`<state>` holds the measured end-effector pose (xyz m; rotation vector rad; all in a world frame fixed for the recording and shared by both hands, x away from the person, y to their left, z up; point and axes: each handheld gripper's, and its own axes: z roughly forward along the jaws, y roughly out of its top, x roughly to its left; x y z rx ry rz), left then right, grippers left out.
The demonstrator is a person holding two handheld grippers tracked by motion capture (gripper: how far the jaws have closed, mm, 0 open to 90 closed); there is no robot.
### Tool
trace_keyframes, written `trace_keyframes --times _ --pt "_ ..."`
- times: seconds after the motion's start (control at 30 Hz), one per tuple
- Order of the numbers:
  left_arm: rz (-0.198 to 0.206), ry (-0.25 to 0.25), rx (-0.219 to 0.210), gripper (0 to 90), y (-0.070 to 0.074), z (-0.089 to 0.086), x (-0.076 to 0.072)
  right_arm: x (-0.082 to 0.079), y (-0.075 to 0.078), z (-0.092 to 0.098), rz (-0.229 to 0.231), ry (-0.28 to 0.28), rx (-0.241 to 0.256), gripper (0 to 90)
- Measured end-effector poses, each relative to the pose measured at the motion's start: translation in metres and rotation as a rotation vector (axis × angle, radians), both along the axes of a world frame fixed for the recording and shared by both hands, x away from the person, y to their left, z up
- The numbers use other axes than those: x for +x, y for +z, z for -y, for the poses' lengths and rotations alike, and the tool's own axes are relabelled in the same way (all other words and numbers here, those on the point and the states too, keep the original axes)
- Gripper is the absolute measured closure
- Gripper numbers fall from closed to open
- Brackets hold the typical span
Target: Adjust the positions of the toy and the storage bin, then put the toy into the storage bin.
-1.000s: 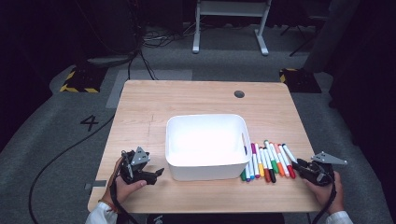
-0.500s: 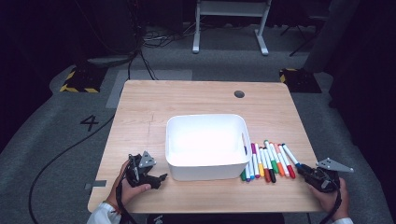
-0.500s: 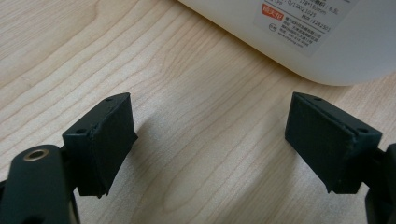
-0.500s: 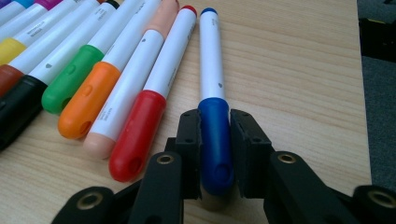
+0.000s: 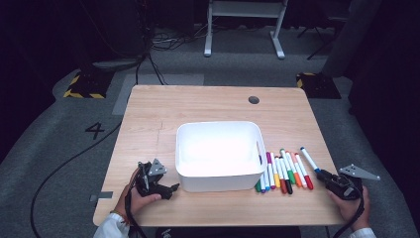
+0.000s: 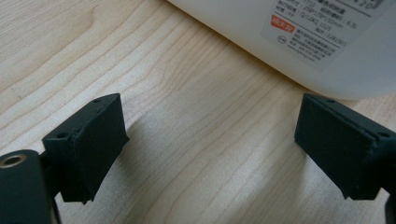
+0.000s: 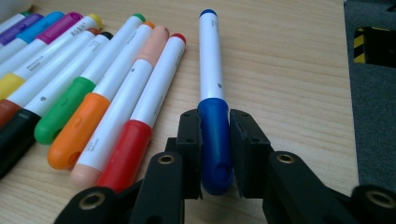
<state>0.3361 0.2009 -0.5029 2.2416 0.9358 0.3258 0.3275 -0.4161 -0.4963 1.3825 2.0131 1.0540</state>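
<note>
In the left gripper view the white bin (image 6: 299, 42) runs off the top and right edges, and the small print on its label (image 6: 322, 25) is too blurred to read. In the right gripper view the jaws cover both sides of the blue marker (image 7: 212, 88) cap, and the markers (image 7: 70, 84) left of it are cut off by the left edge. In the high view a hand hides most of the right gripper (image 5: 328, 177) beside the bin.

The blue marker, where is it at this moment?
The blue marker lies on the table's right side, beside the red marker ending the row, its cap between the right gripper's jaws.
</note>
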Motion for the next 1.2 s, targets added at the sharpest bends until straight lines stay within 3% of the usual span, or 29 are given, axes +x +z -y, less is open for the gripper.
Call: trace_keyframes --times 0.27,0.43,0.77,1.03,1.2 --pt "-0.003 0.0 -0.003 8.8 0.0 0.0 0.0 0.002 0.007 0.0 0.035 0.035 0.053 75.2" --pt "0.002 -0.002 0.002 8.8 0.0 0.0 0.001 0.003 0.009 0.0 0.045 0.053 0.042 75.2" --pt "0.004 -0.002 0.007 8.8 0.0 -0.001 0.001 0.002 0.027 -0.01 0.083 0.084 0.057 75.2" --pt "0.004 -0.002 0.007 8.8 0.0 -0.001 0.001 -0.002 0.05 -0.022 0.123 0.157 0.074 75.2" --pt "0.002 -0.001 0.007 8.8 0.0 -0.001 0.001 -0.002 0.077 -0.041 0.153 0.252 0.071 75.2"
